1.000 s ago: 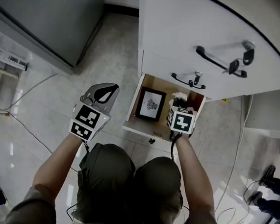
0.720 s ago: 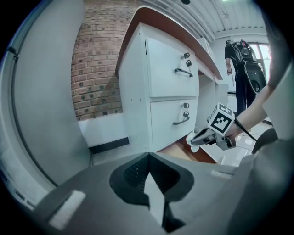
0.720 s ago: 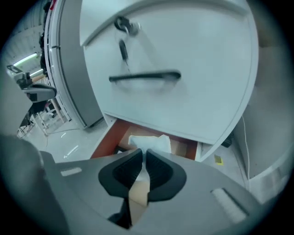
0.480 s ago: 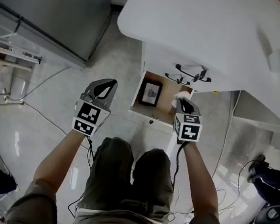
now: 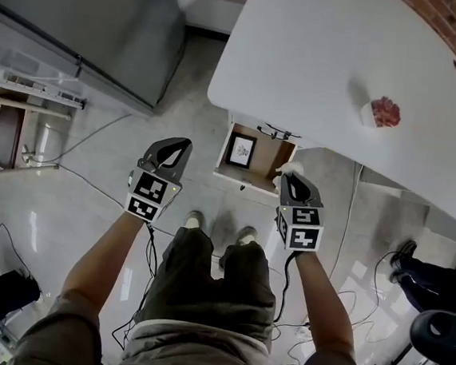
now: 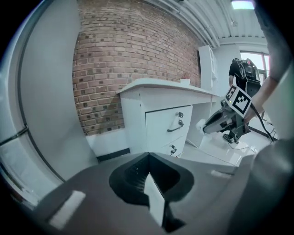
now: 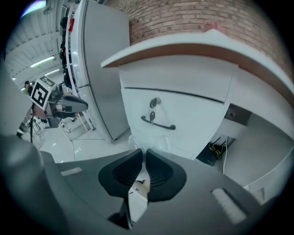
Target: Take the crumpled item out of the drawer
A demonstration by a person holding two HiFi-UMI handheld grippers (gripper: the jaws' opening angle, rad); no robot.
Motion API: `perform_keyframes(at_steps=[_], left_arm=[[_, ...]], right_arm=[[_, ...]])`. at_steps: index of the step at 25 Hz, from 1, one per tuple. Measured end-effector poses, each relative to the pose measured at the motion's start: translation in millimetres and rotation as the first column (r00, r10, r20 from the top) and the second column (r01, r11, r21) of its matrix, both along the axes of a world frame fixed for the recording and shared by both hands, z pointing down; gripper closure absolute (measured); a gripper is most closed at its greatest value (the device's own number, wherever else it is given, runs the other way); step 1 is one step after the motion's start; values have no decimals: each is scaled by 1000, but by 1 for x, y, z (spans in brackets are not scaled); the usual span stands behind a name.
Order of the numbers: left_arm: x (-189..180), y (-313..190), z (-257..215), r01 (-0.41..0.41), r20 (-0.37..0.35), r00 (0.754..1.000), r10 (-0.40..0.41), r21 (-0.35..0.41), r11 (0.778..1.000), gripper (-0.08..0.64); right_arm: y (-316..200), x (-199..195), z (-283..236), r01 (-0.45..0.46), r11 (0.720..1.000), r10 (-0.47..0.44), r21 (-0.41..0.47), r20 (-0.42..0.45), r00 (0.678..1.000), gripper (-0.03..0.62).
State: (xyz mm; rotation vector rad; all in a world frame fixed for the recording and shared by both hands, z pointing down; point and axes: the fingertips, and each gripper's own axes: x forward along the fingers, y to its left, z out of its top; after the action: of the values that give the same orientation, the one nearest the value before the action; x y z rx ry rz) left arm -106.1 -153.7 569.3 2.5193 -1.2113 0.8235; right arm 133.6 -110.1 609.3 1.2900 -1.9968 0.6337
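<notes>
Jaws of the right gripper pinch the crumpled white item, held out of the drawer and high above it. The left gripper, level with it, is closed on nothing. Far below, under the white desk, the drawer stands open with a framed picture inside.

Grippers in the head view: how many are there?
2. The black left gripper hangs shut and empty over the pale floor; the black right gripper is shut on the white crumpled item near the open wooden drawer. None seem hidden.
</notes>
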Motion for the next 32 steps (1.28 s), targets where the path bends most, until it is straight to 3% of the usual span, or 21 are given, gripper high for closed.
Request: perform_keyframes(at_steps=[11,18,26,32], left_arm=[[-8,26,-145,26,-21,999,-27,-32,999,559],[-4,44,-237,24,-42,999,-23,16,1000,560],[-4,71,-351,26,-96,995,-15,115,993,560],[-2,86,-422,21,-152,988,5,170,985,558]], right_arm=[[23,-4,-182,37,997,-38,73,14,999,534],[37,-15,-290,77,984,-81,162,15,997,534],[62,-30,-419,102,943,-114,318,20,993,534],[84,-33,-496,70,902,-104,426,56,993,532]])
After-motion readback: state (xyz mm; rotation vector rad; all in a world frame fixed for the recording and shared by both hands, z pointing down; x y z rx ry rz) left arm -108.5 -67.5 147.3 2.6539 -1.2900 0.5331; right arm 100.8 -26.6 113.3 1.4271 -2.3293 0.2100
